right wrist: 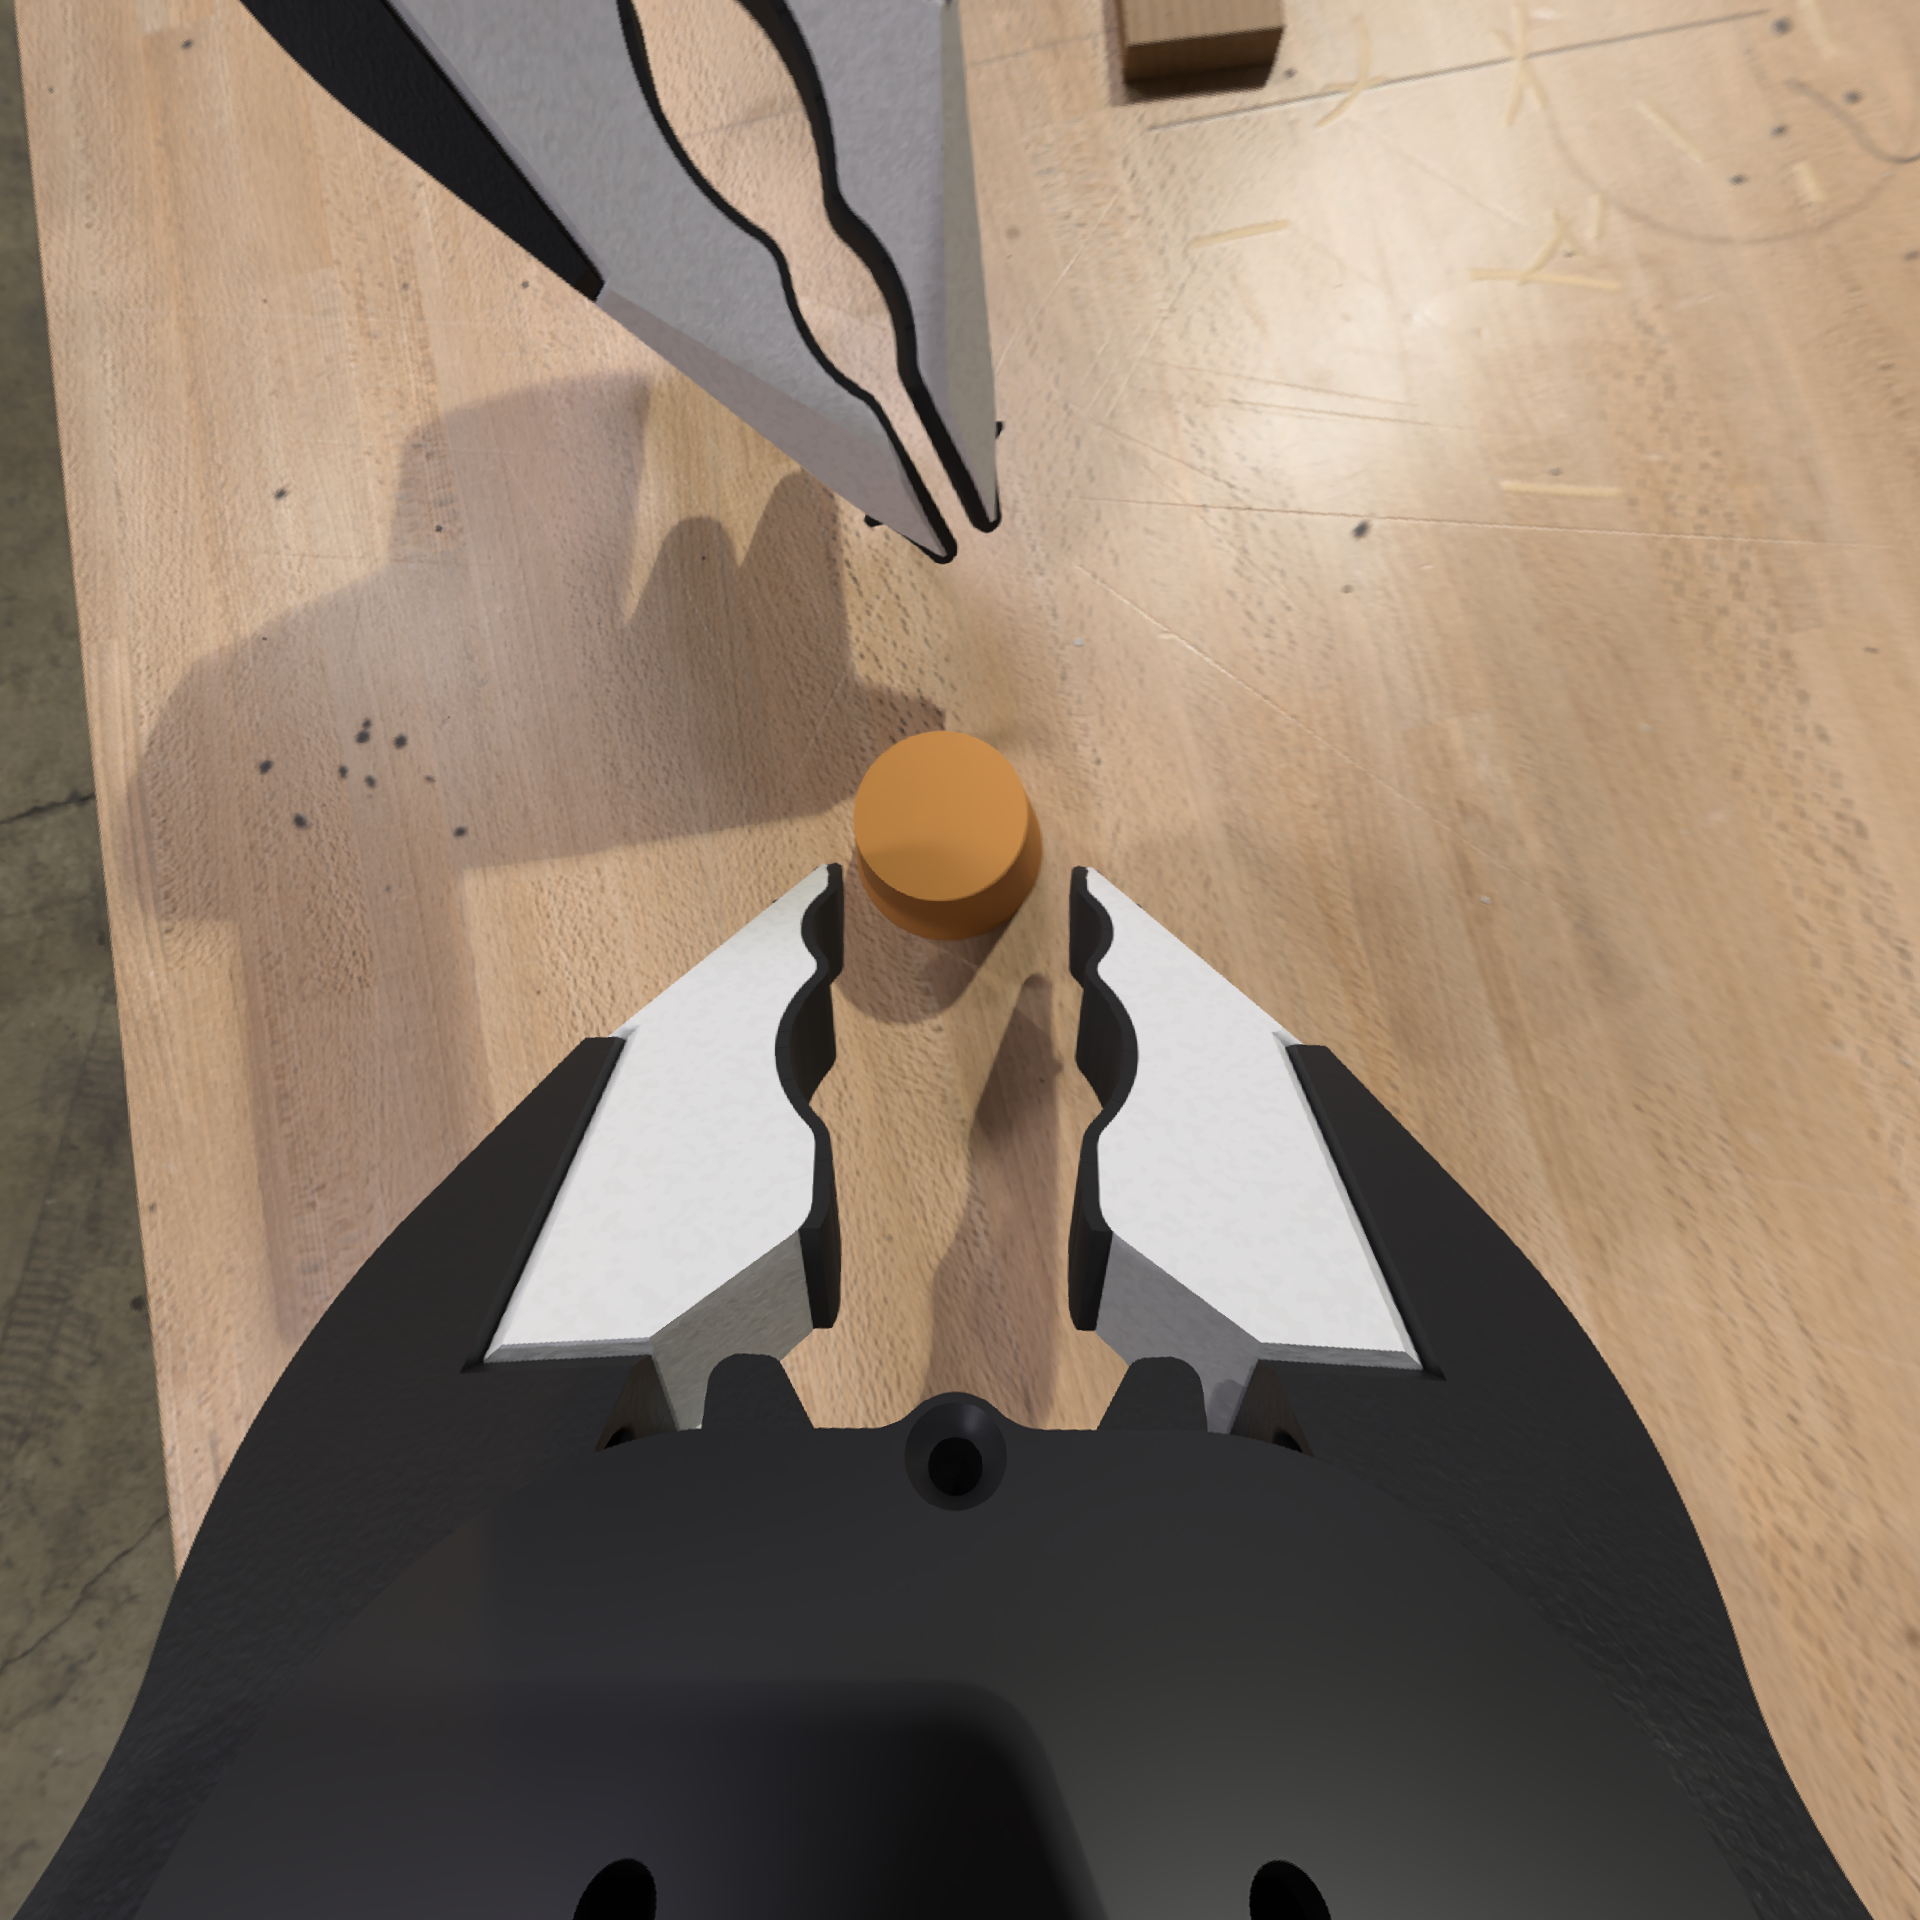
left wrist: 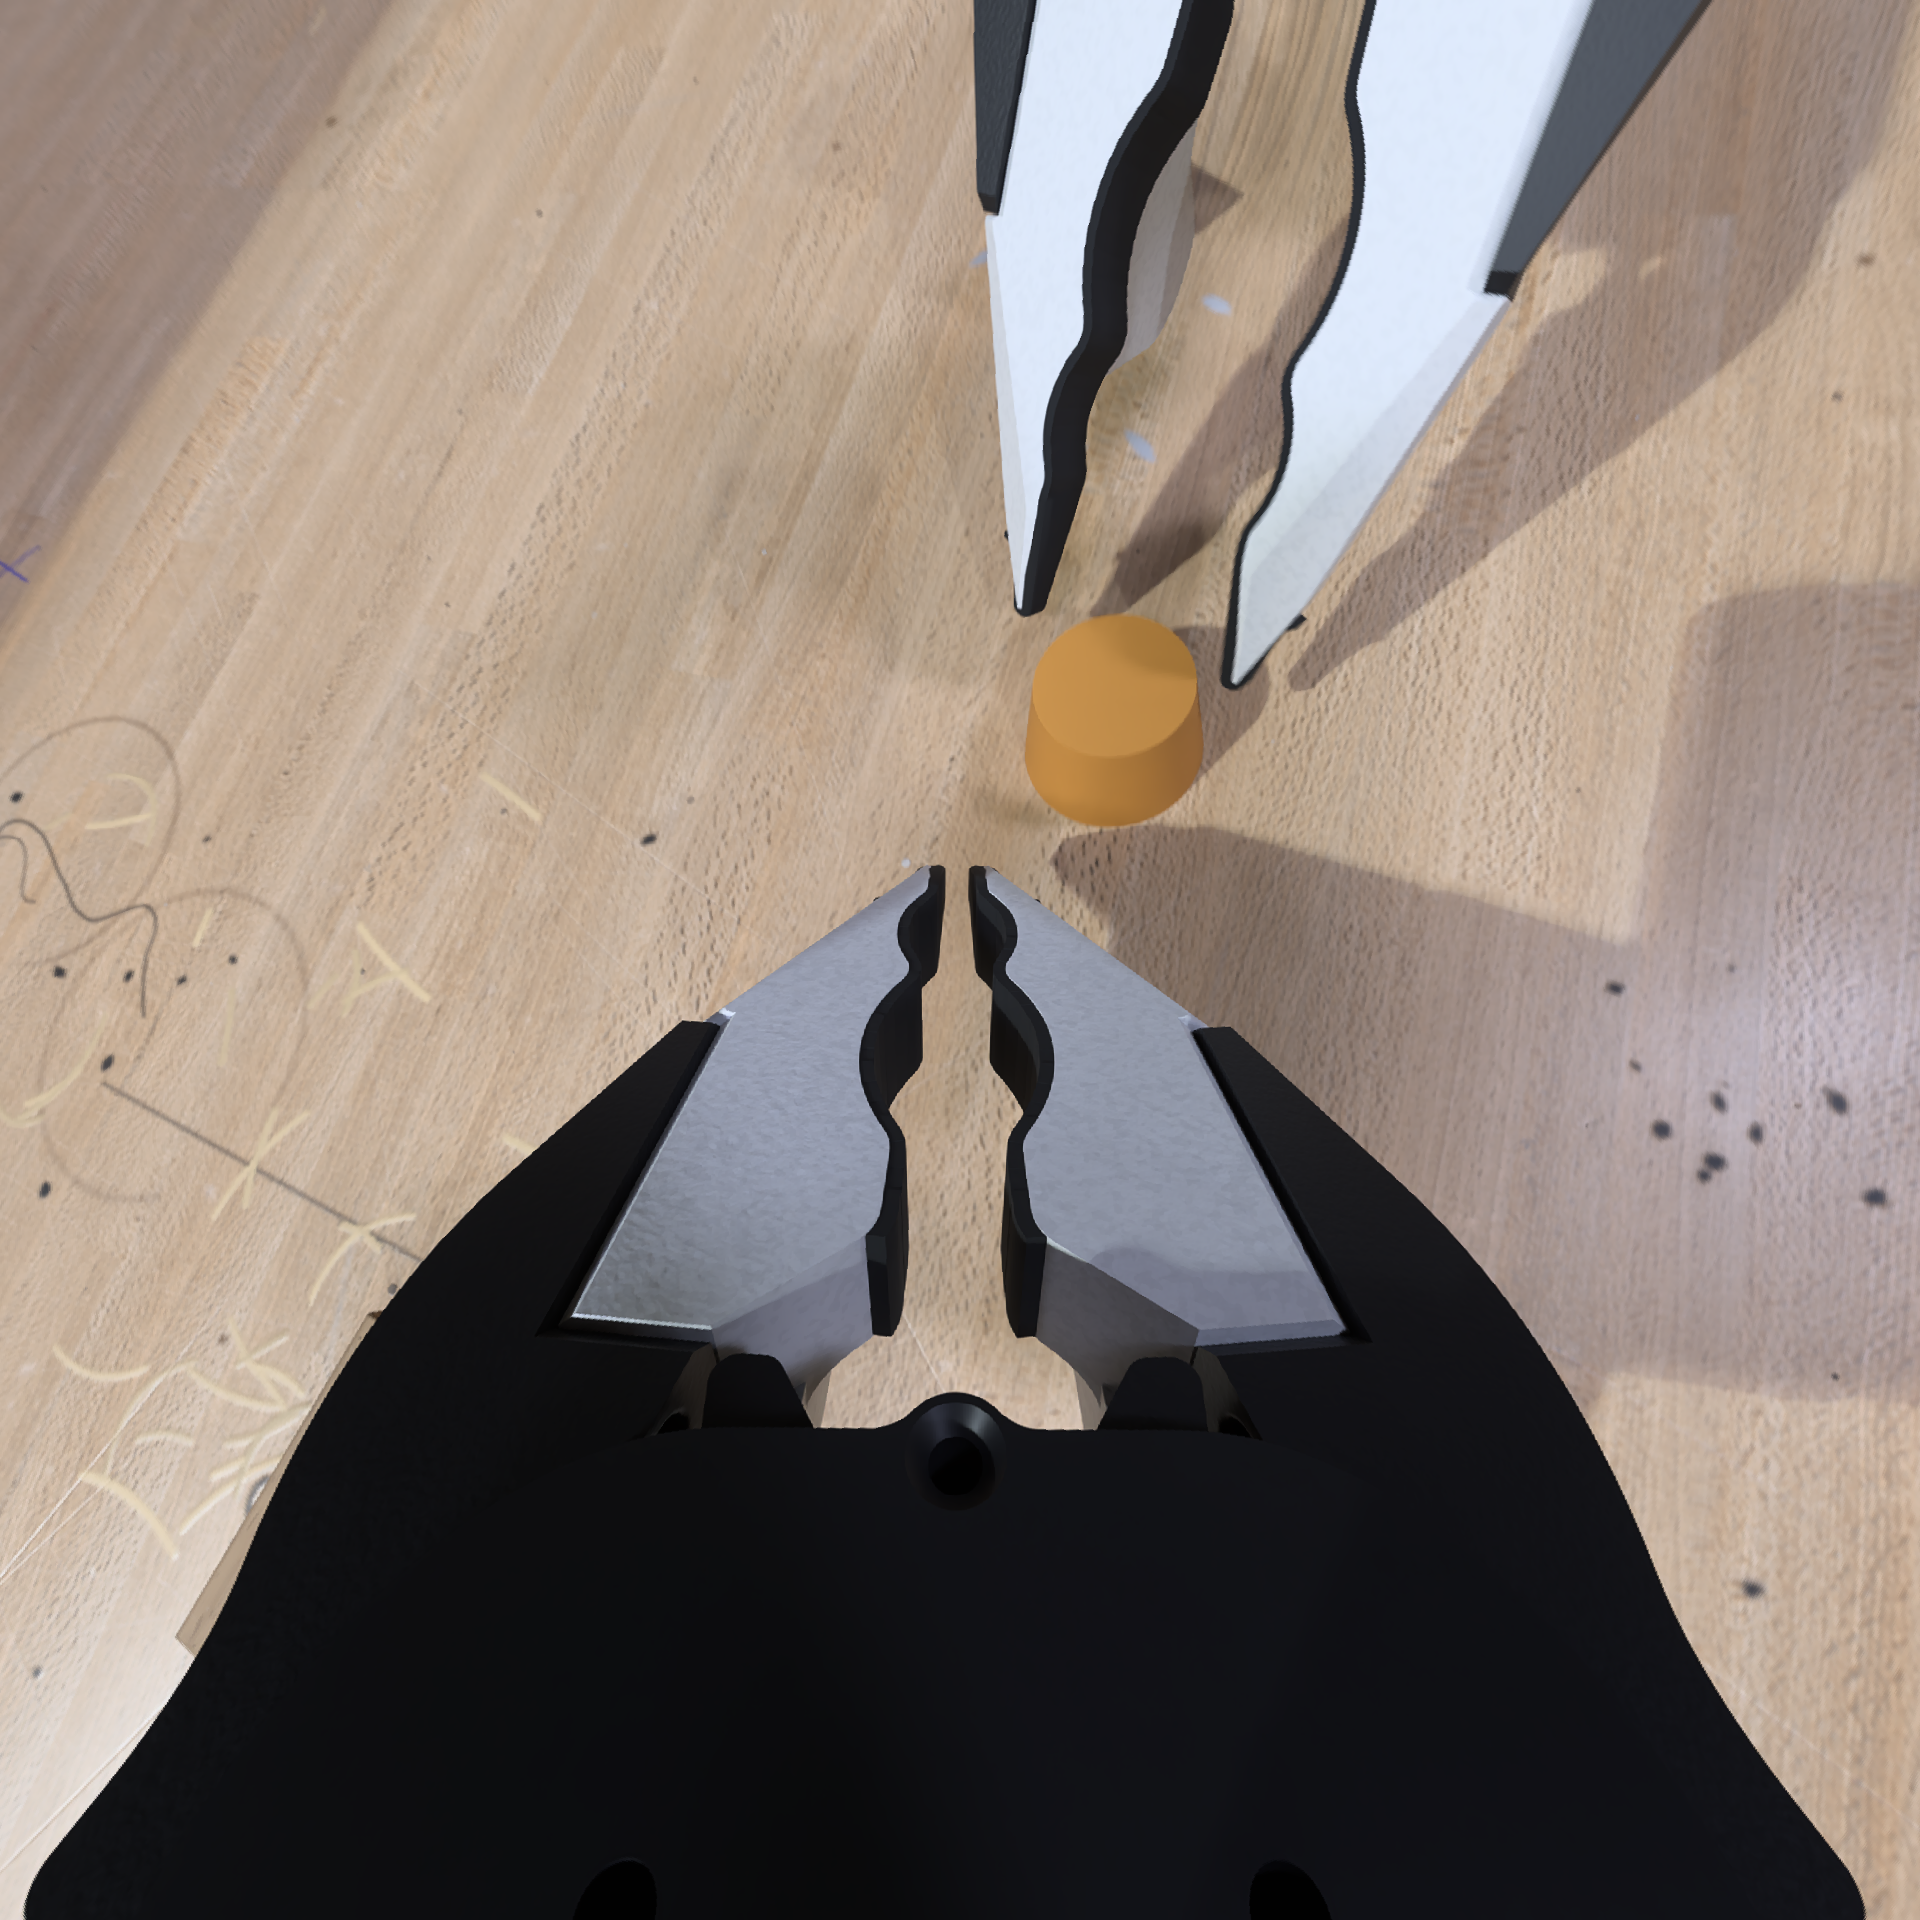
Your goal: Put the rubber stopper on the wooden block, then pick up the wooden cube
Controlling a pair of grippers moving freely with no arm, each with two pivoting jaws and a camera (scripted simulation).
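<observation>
An orange rubber stopper (left wrist: 1115,720) stands upright on the wooden tabletop, and it also shows in the right wrist view (right wrist: 943,829). My right gripper (right wrist: 954,883) is open, its fingertips just short of the stopper on either side, not touching it. The same gripper shows opposite in the left wrist view (left wrist: 1132,639). My left gripper (left wrist: 957,881) is shut and empty, a short way from the stopper; it shows in the right wrist view (right wrist: 966,535). A wooden block (right wrist: 1200,40) lies at the top edge of the right wrist view. No wooden cube is in view.
The tabletop's left edge (right wrist: 62,623) runs down the right wrist view, with grey floor (right wrist: 31,935) beyond it. Pencil marks and scratches (left wrist: 156,935) cover the wood at the left of the left wrist view. Dark specks (left wrist: 1745,1143) dot the surface.
</observation>
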